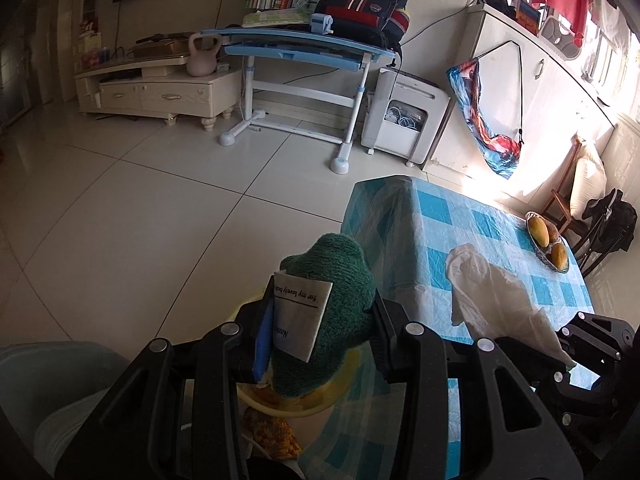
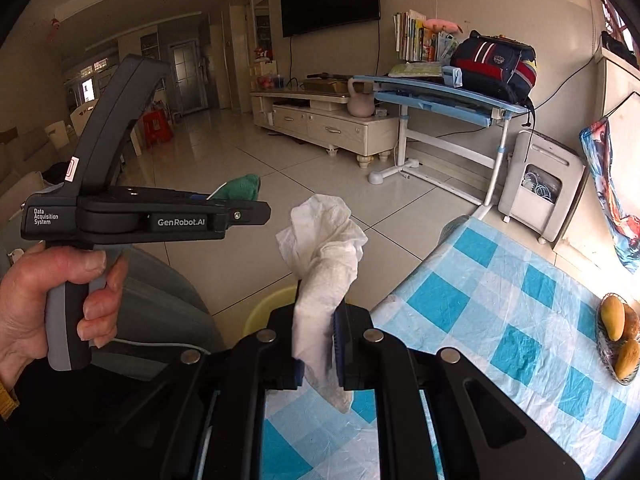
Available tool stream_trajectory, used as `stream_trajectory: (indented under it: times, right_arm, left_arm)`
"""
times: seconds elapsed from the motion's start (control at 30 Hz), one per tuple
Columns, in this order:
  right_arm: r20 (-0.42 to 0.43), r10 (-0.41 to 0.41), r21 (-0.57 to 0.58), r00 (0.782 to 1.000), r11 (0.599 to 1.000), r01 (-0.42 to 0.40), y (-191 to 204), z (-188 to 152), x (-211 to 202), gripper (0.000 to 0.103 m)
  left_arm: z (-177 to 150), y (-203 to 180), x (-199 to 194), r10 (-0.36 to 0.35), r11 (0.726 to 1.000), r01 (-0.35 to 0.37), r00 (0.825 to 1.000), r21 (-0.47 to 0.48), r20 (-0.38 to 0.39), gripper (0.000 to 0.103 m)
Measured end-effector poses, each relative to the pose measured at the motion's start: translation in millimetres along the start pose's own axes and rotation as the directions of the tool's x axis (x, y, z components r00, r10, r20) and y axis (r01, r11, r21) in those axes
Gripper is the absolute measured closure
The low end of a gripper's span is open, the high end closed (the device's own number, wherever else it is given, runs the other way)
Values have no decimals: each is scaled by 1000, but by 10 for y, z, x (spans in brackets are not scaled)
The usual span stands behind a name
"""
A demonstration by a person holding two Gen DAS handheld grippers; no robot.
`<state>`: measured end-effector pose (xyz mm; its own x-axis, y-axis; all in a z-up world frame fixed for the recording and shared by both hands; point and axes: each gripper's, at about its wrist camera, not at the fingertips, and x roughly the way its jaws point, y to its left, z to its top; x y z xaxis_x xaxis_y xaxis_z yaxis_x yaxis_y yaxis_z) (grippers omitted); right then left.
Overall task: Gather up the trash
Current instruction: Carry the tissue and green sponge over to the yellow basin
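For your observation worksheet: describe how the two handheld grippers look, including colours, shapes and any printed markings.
Both are black plastic with silver rivets and blue finger pads. The left gripper, seen side-on, has a grey-and-black pistol handle, a tall angled fin, white lettering "GenRobot.AI" and "Data Acquisition System", and a small white label. The right gripper shows slotted black arms.

The fruit basket (image 1: 548, 246) sits on the table (image 1: 440, 216), with a desk (image 1: 300, 46) behind across the floor.
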<state>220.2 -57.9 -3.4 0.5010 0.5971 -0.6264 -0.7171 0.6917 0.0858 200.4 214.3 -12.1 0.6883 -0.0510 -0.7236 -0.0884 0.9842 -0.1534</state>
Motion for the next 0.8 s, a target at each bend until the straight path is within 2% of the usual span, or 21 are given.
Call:
stream_trajectory:
  times: [0.2,0.47,0.67,0.8]
  right_arm:
    - [-60,25,-28,998,999,-27,74,86,384,91]
    - [-101,47,-1,994,999,-48,63,98,684,91]
    - [-124,52,11,991,999,-51,63,121,802,91]
    - [-139,60,27,988,998,-57,73,138,871,91]
  left_arm:
    - [22,-5,152,45,998,-44,999,41,-29,64]
    - [24,38,278,52,998,-50,997,34,-57,64]
    - [30,133,397,31,999,-33,996,-16,-83,64]
    - [17,243,483,16,997,-23,994,-68,-105,59]
